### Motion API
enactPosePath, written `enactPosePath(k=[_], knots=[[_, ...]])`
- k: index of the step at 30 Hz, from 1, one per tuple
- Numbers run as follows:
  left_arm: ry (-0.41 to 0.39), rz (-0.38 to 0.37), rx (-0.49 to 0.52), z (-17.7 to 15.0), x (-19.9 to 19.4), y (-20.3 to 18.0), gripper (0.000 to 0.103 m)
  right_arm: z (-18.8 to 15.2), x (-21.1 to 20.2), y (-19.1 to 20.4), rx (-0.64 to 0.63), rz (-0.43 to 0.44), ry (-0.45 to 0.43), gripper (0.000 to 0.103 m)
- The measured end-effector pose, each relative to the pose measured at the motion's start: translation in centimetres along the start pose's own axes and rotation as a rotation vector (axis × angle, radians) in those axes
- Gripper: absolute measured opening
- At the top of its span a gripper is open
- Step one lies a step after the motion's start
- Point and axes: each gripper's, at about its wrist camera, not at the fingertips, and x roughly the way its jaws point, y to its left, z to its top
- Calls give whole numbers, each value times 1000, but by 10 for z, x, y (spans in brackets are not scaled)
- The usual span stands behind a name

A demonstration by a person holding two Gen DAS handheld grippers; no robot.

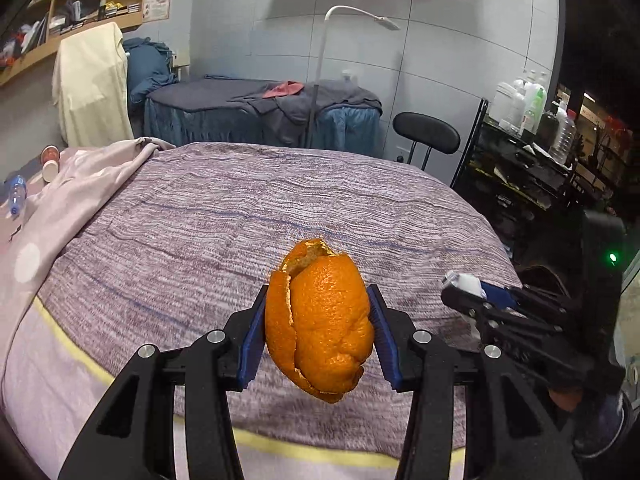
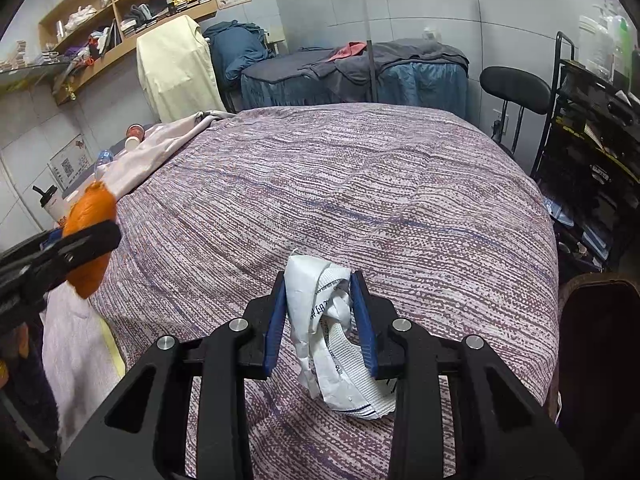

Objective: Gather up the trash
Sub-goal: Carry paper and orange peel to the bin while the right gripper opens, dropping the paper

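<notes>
Crumpled wrapper (image 2: 334, 320) bears small black print, unreadable.

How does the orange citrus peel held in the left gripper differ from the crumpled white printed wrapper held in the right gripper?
The orange citrus peel is bright orange, rounded and dimpled; the crumpled white printed wrapper is white with dark print, thin and creased. The peel keeps a cupped, shell-like shape, while the wrapper hangs twisted below the pads. Both are pinched between blue pads, by the left gripper and the right gripper, above the purple woven bedspread.
</notes>
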Motion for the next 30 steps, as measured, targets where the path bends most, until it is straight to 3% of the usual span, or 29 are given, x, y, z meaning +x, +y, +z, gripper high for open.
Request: enactPosePath(k=[11,30], knots=[[-37,-54,-12,-21,-38,-17,46,-18,-60,-10,30,9,-65,32],[-29,-203,62,-31,-49,-87,46,-76,-137,-106,221,-133,-126,33]])
